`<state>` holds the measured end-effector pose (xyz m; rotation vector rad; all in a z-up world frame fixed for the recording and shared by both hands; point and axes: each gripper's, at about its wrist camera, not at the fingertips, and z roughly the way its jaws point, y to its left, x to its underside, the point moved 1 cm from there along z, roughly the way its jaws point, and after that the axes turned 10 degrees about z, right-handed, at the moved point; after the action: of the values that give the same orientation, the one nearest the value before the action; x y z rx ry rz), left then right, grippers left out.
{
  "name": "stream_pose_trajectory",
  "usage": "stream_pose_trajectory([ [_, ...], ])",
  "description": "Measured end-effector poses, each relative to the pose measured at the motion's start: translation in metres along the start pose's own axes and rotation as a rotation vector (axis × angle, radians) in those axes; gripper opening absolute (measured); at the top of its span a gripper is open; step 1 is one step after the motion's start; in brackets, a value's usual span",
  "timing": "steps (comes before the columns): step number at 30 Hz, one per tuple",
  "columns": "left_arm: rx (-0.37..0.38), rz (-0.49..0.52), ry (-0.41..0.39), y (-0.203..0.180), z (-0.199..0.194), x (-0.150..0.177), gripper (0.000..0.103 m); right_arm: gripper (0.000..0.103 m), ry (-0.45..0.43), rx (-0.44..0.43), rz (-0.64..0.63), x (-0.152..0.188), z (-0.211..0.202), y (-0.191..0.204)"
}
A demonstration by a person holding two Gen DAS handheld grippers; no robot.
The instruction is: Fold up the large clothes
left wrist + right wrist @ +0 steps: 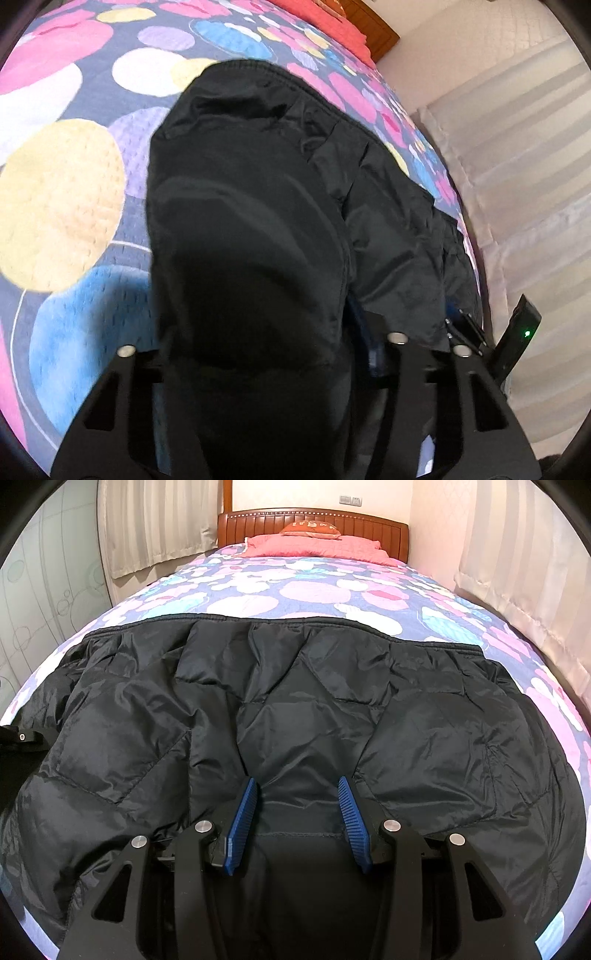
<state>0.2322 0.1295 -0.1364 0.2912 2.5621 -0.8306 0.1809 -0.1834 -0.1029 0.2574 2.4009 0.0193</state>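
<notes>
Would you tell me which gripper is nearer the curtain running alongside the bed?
Right. The right gripper sits between the curtain and the left gripper, which is farther across the jacket.

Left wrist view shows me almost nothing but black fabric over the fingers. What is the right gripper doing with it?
Observer: The right gripper has a bunch of the black jacket pinched between its blue pads, and creases fan out from them.
Operator: Is the rest spread out or heaped?
Observer: Spread out. It lies wrinkled on the bedspread and reaches nearly from side to side.
Operator: Which end faces the headboard?
Observer: A ribbed edge lies farthest from the gripper, toward the pink pillow.
</notes>
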Motion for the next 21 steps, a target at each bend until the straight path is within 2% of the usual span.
stream_pose_trajectory([
  [4, -0.055, 0.019, -0.041, -0.027, -0.019, -0.002, 0.031, 0.047, -0.01, -0.033, 0.018, -0.002, -0.009, -0.005],
  [7, -0.072, 0.053, -0.074, -0.054, -0.035, -0.005, 0.028, 0.047, -0.022, -0.055, 0.044, -0.002, -0.021, -0.016],
  [11, -0.082, 0.09, -0.098, -0.091, -0.047, -0.007, 0.027, 0.047, -0.063, -0.035, 0.05, -0.002, -0.045, -0.035],
  [14, -0.124, 0.159, -0.109, -0.129, -0.047, -0.008, 0.027, 0.05, -0.08, -0.022, 0.081, -0.002, -0.058, -0.058],
  [16, -0.166, 0.22, -0.102, -0.16, -0.039, -0.012, 0.027, 0.057, -0.091, -0.009, 0.105, -0.002, -0.066, -0.075],
  [21, -0.217, 0.287, -0.081, -0.215, -0.014, -0.018, 0.027, 0.057, -0.101, 0.032, 0.153, 0.003, -0.076, -0.12],
])
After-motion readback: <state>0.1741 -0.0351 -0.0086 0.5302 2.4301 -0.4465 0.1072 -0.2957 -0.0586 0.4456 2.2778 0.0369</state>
